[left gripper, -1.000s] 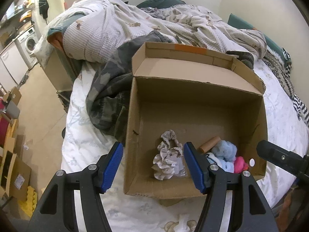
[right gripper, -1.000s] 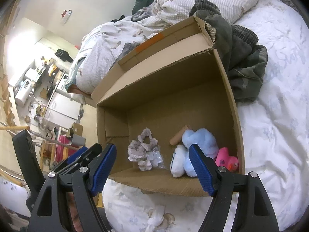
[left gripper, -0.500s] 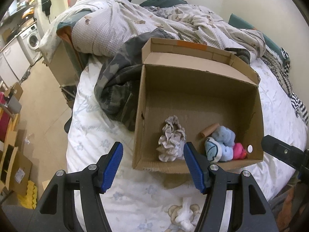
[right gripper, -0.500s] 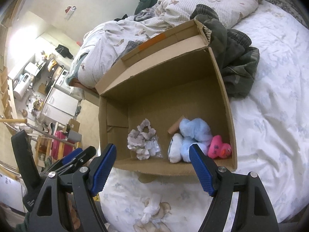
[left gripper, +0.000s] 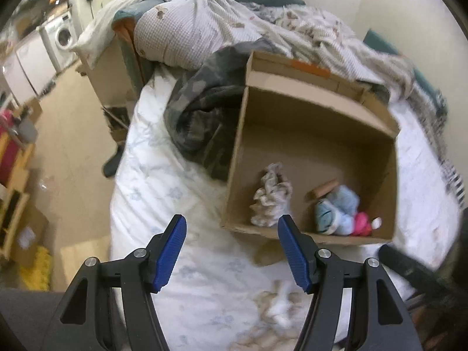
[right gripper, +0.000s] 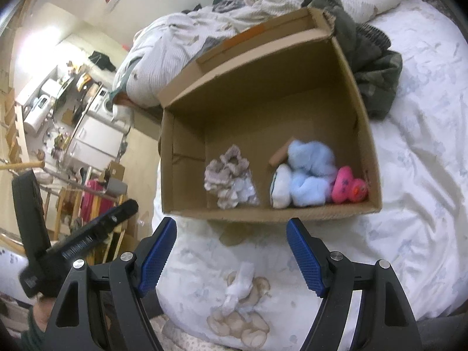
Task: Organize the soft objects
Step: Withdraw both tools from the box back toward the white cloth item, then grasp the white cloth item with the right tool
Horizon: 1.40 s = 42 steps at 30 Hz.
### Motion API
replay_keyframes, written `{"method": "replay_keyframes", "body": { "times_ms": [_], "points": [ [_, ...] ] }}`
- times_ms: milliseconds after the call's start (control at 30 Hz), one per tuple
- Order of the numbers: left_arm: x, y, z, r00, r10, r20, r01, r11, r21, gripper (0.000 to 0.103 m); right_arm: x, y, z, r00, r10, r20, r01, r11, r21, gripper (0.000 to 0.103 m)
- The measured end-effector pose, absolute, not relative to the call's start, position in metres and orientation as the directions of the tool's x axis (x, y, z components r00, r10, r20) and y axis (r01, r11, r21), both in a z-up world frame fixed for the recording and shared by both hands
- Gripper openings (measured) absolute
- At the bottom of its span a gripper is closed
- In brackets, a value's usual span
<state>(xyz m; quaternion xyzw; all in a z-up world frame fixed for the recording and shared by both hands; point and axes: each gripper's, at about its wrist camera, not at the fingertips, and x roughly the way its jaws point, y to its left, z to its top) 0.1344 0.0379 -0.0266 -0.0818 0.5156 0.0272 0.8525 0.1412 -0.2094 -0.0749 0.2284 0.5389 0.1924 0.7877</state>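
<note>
An open cardboard box [left gripper: 307, 108] [right gripper: 263, 213] lies on the white bed. Inside it sit a grey-white scrunchie [left gripper: 272, 199] [right gripper: 229, 172], a light blue plush [left gripper: 336, 210] [right gripper: 310, 172], a pink duck toy [left gripper: 362, 223] [right gripper: 349, 188] and a brown tube [left gripper: 323, 188]. My left gripper [left gripper: 232, 251] hangs open over the sheet in front of the box, nothing between its blue pads. My right gripper [right gripper: 231, 259] is open too, above the sheet near the box's front wall. A small white cloth piece [right gripper: 239, 286] [left gripper: 280, 304] lies on the sheet below both grippers.
A camouflage garment [left gripper: 201, 117] [right gripper: 374, 67] lies bunched beside the box, with a rumpled duvet [left gripper: 204, 29] behind. The bed's edge drops to the floor at left [left gripper: 73, 146], where a washing machine and cluttered shelves stand. The left gripper's body [right gripper: 87, 234] shows in the right wrist view.
Both grippers have drawn back from the box, which now sits farther and smaller in each view. The white cloth piece on the sheet has come into fuller view. The jaws kept their spread.
</note>
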Motion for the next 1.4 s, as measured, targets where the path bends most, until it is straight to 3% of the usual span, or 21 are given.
{"method": "replay_keyframes", "body": {
  "times_ms": [133, 533, 733, 900, 967, 1000, 1167, 1400],
  "points": [
    [0.131, 0.034, -0.031, 0.487, 0.03, -0.873, -0.115, 0.993, -0.03, 0.062, 0.138, -0.201, -0.082, 0.29, 0.566, -0.771, -0.07, 0.816, 0.573, 0.082],
    [0.14, 0.045, -0.046, 0.44, -0.001, -0.898, -0.146, 0.987, -0.073, 0.062, 0.128, -0.149, -0.141, 0.009, 0.485, -0.875, -0.138, 0.867, 0.479, 0.082],
    [0.141, 0.041, -0.049, 0.429, -0.014, -0.903, -0.136, 0.988, -0.08, 0.062, 0.12, -0.119, -0.186, -0.16, 0.465, -0.871, -0.134, 0.864, 0.485, 0.082],
    [0.144, 0.04, -0.055, 0.407, -0.021, -0.913, -0.137, 0.987, -0.084, 0.062, 0.117, -0.106, -0.199, -0.174, 0.406, -0.897, -0.182, 0.882, 0.435, 0.067],
    [0.145, 0.038, -0.059, 0.391, -0.026, -0.92, -0.133, 0.987, -0.084, 0.062, 0.116, -0.107, -0.2, -0.169, 0.395, -0.903, -0.188, 0.887, 0.423, 0.039],
    [0.145, 0.037, -0.062, 0.38, -0.029, -0.925, -0.129, 0.988, -0.084, 0.062, 0.117, -0.109, -0.2, -0.172, 0.403, -0.899, -0.182, 0.884, 0.431, 0.035],
    [0.151, 0.03, -0.093, 0.247, -0.104, -0.963, -0.114, 0.984, -0.136, 0.062, 0.121, -0.126, -0.183, -0.126, 0.431, -0.893, -0.186, 0.874, 0.448, 0.034],
    [0.153, 0.009, -0.128, 0.158, -0.096, -0.983, -0.078, 0.991, -0.109, 0.062, 0.12, -0.175, -0.15, 0.001, 0.467, -0.884, -0.116, 0.878, 0.464, 0.034]
  ]
}}
